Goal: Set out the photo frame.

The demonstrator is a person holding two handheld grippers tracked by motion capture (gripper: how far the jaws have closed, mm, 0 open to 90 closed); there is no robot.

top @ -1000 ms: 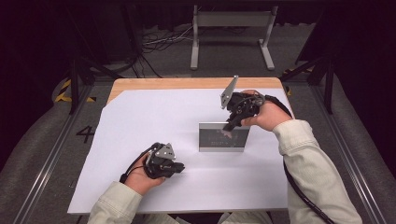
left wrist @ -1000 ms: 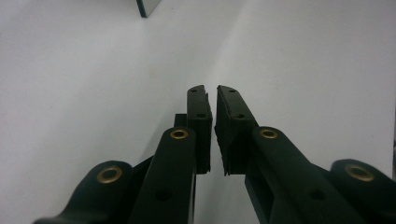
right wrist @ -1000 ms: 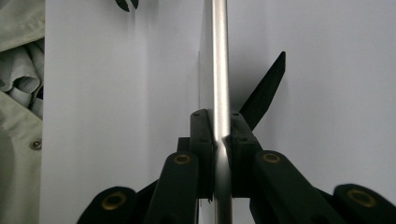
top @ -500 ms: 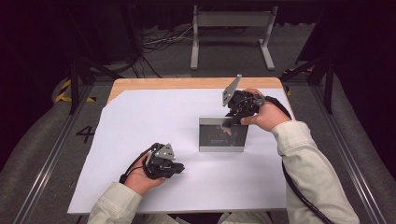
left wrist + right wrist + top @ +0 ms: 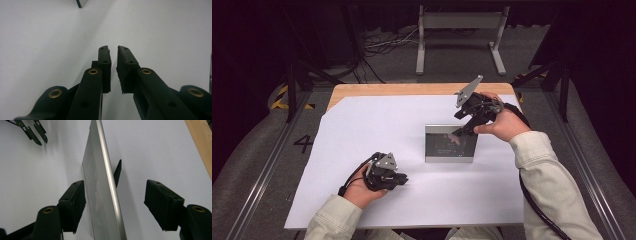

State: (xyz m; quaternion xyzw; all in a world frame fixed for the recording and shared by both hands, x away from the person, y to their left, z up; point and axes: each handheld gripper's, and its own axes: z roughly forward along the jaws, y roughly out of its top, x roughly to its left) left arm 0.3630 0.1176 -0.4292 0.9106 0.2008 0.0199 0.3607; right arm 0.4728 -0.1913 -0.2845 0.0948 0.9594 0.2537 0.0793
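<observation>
**Frame stood up, right gripper let go around it**

Over the last second the silver picture frame (image 5: 450,144) changed its stance. A second before, it leaned low near the middle of the white sheet (image 5: 362,125), with the right gripper (image 5: 462,131) at its top edge; half a second on it stood steeper, and at this moment it stood nearly upright, its glass face turned toward the person. From the right gripper view the frame's metal edge (image 5: 107,185) ran up between the two jaws, and a dark prop (image 5: 117,172) showed behind it, set against the sheet.

The right gripper's jaws were spread wide. The left-hand pad in that view lay against or just beside the glass, I could not tell which, while the other pad stood well apart from the back. So the frame was not pinched; it looked to be resting on its own prop, with the gripper merely straddling its top.

The left gripper (image 5: 404,178) had not moved in that time. It lay on the sheet near the person, well apart from the frame, its jaws nearly together with a narrow gap and nothing between them (image 5: 113,56).

My reading was that the standing-up was about done: the frame sat right of centre on the sheet, and what remained was for the right hand to lift clear without knocking it over.
</observation>
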